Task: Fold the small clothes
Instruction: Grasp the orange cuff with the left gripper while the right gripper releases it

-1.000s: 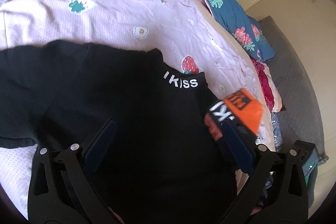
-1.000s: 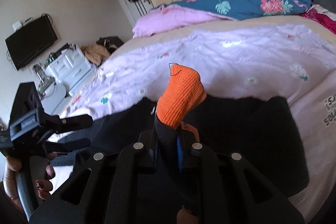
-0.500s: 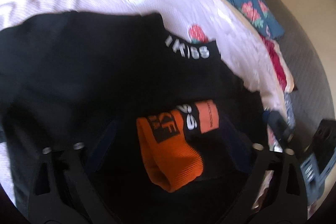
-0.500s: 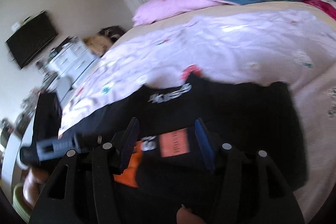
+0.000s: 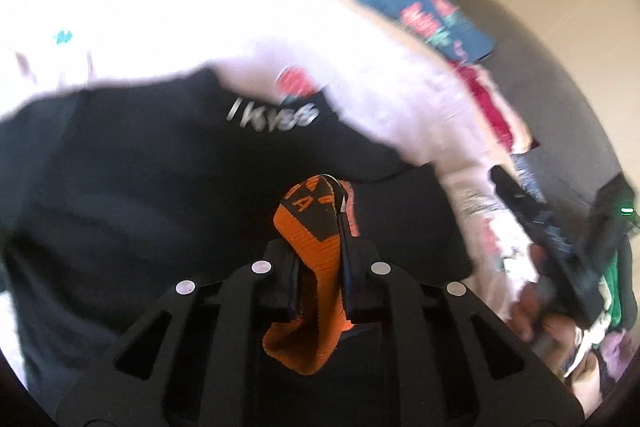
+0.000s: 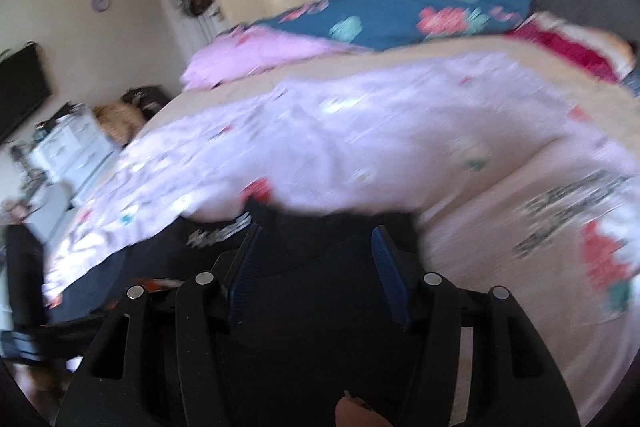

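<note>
I see left gripper [image 5: 320, 279] clamped on the orange-and-black sock [image 5: 316, 255], cuff poking up between its jaws | right gripper [image 6: 316, 267] jaws apart, nothing between them, over the black garment [image 6: 320, 307] | pink bedspread [image 6: 360, 131] beyond

I'm looking at a bed [image 6: 592, 95] wearing a pale pink printed cover [image 6: 360, 147] that is spreading out ahead of my right claw [image 6: 316, 267]. A black garment [image 5: 160, 187] with white lettering is lying flat on that cover, directly under and ahead of my left claw [image 5: 320, 283]. Beyond both claws, a pink blanket [image 6: 256, 55] and a blue floral quilt [image 6: 400, 15] are lying bunched along the bed's far side. A red cloth [image 6: 568, 47] is lying to the right of them.
</note>
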A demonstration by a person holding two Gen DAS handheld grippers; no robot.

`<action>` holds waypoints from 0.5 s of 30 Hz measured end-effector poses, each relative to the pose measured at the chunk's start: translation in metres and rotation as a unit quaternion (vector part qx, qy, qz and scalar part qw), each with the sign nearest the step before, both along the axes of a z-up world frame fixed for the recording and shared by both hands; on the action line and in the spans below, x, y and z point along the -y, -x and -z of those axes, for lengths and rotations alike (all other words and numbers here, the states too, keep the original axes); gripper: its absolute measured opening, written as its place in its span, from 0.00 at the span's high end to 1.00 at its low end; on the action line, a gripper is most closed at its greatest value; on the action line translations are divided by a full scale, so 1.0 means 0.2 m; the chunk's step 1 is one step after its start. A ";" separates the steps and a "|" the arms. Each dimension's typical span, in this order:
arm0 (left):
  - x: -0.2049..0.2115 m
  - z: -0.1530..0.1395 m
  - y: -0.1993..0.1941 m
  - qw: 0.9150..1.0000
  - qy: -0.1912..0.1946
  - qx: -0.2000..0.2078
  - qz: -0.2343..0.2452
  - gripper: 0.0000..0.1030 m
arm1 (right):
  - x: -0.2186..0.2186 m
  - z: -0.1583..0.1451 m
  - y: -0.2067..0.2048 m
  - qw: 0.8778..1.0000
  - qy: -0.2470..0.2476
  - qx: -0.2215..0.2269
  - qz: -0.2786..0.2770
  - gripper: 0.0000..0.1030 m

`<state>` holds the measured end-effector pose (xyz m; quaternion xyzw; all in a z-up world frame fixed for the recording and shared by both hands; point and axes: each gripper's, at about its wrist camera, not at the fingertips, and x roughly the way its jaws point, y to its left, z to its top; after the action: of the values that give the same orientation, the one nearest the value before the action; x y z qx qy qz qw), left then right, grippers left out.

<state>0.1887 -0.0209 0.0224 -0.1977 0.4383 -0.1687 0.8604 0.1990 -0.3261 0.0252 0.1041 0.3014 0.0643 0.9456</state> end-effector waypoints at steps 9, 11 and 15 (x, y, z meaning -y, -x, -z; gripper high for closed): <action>-0.10 -0.34 0.14 0.996 0.000 0.083 -0.016 0.92 | 0.17 0.01 0.00 0.999 -0.028 -0.001 0.036 0.47; -0.12 -0.33 0.15 0.996 -0.018 0.081 -0.021 0.92 | 0.14 0.01 0.00 0.999 -0.026 -0.003 0.032 0.47; -0.18 -0.22 0.15 0.997 -0.035 0.060 -0.036 0.92 | 0.08 0.01 0.00 1.000 -0.016 -0.004 0.017 0.47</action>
<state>0.1597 0.0142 0.0671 -0.1726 0.3844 -0.1340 0.8969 0.1986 -0.3418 0.0236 0.1244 0.3025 0.0522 0.9435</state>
